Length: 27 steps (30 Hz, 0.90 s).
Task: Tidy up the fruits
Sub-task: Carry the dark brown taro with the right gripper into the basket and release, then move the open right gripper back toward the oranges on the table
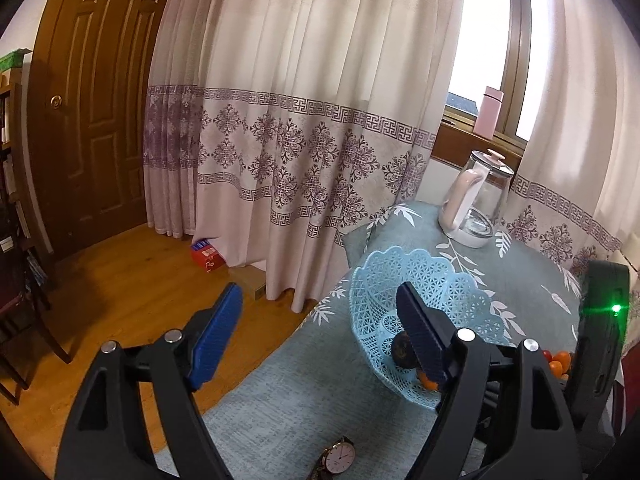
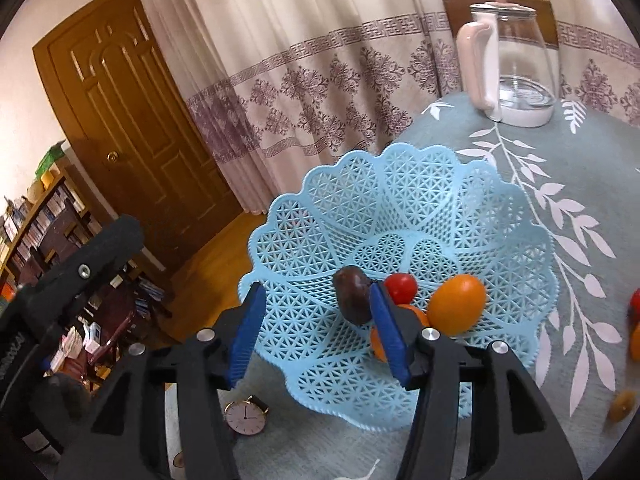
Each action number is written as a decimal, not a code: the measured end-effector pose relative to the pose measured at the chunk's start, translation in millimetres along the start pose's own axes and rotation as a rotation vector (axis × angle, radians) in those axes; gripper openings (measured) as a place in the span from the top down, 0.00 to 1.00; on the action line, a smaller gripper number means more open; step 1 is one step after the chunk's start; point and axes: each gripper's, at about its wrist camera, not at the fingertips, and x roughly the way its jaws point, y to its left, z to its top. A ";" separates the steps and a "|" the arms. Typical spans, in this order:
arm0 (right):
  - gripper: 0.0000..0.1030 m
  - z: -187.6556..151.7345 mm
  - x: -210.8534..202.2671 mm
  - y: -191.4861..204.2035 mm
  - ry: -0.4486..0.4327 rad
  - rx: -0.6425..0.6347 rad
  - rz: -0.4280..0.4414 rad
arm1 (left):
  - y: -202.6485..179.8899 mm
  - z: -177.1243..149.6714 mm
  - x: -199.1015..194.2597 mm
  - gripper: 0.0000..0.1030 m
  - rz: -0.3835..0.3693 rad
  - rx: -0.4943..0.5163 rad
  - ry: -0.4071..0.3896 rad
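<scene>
A light blue lattice basket (image 2: 400,208) stands on the table and holds a dark brown fruit (image 2: 351,292), a red tomato (image 2: 401,286) and an orange fruit (image 2: 457,304); another orange one is partly hidden behind my finger. My right gripper (image 2: 316,312) hovers open over the basket's near rim, empty, its right pad beside the brown fruit. My left gripper (image 1: 320,320) is open and empty at the table's left edge, left of the basket (image 1: 416,280). Loose fruits (image 2: 634,320) lie on the cloth to the right, with a small yellowish one (image 2: 622,405) nearer.
A glass kettle with pink handle (image 2: 508,68) stands at the table's far end. A wristwatch (image 2: 245,416) lies on the grey-green leaf-pattern tablecloth (image 2: 580,160) near the front. Curtains, a wooden door (image 2: 132,120), a bookshelf and a chair are to the left.
</scene>
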 end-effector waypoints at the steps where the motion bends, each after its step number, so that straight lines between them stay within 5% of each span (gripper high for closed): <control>1: 0.47 -0.5 -2.5 -1.6 -0.005 0.007 -0.001 | -0.8 -0.3 -0.1 0.22 -0.002 0.001 0.001; 6: 0.47 -2.9 -16.1 -9.6 -0.034 0.037 -0.008 | -3.4 -0.9 -1.3 0.22 -0.008 0.005 0.001; 14: 0.45 -7.3 -34.9 -16.9 -0.081 0.063 -0.034 | -4.4 -1.0 -3.4 0.07 0.000 -0.006 -0.008; 27: 0.44 -12.0 -67.3 -41.7 -0.153 0.111 -0.112 | -11.1 -3.7 -7.0 0.04 -0.022 -0.005 -0.007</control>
